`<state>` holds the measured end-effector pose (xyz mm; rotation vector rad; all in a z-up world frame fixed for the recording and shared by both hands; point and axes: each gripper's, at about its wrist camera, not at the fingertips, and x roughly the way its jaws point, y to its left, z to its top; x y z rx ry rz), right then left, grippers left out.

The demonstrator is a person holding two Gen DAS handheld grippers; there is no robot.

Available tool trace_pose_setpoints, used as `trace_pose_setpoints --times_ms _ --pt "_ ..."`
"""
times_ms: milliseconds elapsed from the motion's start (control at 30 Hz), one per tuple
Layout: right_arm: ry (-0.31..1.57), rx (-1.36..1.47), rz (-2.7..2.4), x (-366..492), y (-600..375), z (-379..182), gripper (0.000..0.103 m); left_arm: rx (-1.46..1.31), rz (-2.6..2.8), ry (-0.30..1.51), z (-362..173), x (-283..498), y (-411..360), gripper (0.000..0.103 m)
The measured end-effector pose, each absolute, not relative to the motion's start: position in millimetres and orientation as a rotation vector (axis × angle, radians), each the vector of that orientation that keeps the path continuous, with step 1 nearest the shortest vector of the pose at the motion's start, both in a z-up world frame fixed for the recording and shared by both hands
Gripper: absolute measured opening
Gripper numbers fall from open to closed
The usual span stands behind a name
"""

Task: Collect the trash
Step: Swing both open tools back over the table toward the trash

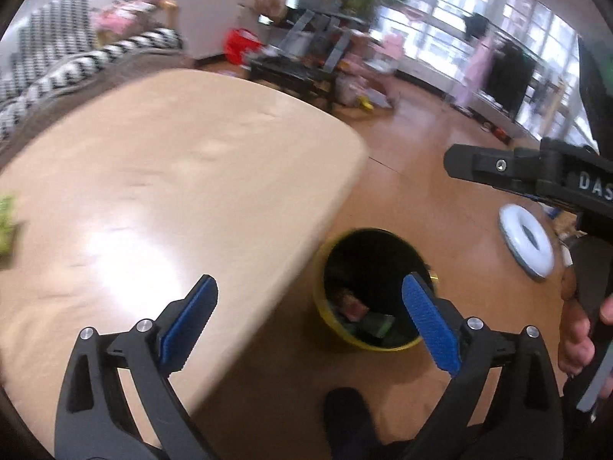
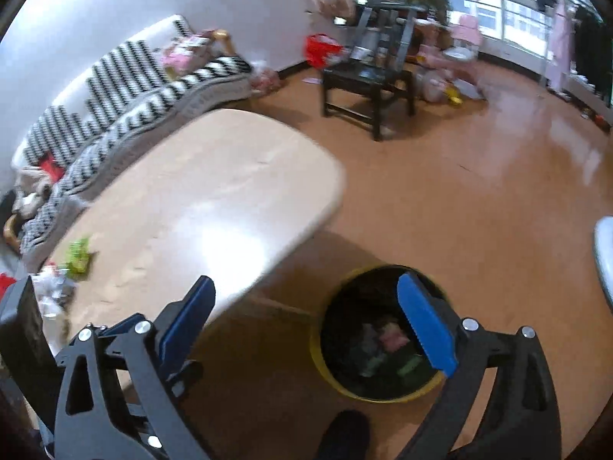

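A yellow-rimmed trash bin [image 1: 383, 345] with a black liner stands on the floor by the table corner, with several wrappers inside; it also shows in the right wrist view [image 2: 337, 379]. My left gripper [image 1: 310, 322] is open and empty, above the table edge and the bin. My right gripper [image 2: 306, 326] is open and empty, above the bin's left side; its body shows at the right of the left wrist view. A green wrapper [image 2: 78, 255] and crumpled trash [image 2: 53, 287] lie at the table's left end; the green wrapper also shows in the left wrist view [image 1: 5, 226].
The beige table [image 1: 172, 191] fills the left. A zigzag-patterned sofa [image 2: 126, 107] stands behind it. A dark chair [image 2: 367, 76] and clutter stand at the back. A white ring-shaped object [image 1: 525, 245] lies on the floor to the right. A dark foot [image 1: 348, 418] is near the bin.
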<state>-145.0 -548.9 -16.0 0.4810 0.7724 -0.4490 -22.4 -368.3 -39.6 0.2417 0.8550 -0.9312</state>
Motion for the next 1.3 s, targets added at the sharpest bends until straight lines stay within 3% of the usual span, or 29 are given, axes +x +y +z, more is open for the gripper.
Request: trace_pose_setpoints --times_ms 300,567,933,1300 --pt "0.785 0.373 -0.165 -50 -424 5 0.093 0.097 -0.613 0.788 10 37 -171 0.095" --pt "0.829 0.272 0.048 18 -302 5 0.093 0.023 -0.371 0.807 11 55 -32 0.096" --pt "0.89 0.203 0.175 51 -213 -14 0.093 0.026 -0.288 0.856 -8 59 33 0.096" --pt "0.924 0.22 0.225 71 -198 -26 0.092 0.023 -0.342 0.93 -33 73 4 0.096"
